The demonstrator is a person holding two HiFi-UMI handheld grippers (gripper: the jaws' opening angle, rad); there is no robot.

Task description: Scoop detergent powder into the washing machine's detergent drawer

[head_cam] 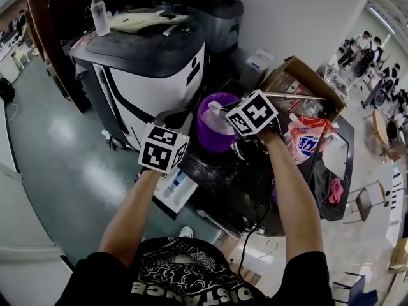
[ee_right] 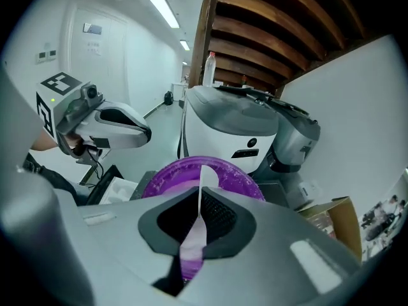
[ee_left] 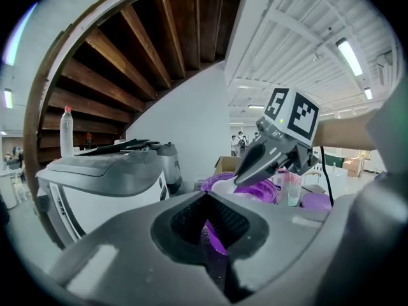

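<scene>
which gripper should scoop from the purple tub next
The right gripper: shut on the white scoop, which reaches over the purple tub. The left gripper sits beside the tub, shut on a purple piece.

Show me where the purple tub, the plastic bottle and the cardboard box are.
purple tub [head_cam: 211, 136], head view, on its outer side wall.
plastic bottle [head_cam: 101, 19], head view, on its clear body below the red cap.
cardboard box [head_cam: 305, 75], head view, on its open top flap.
</scene>
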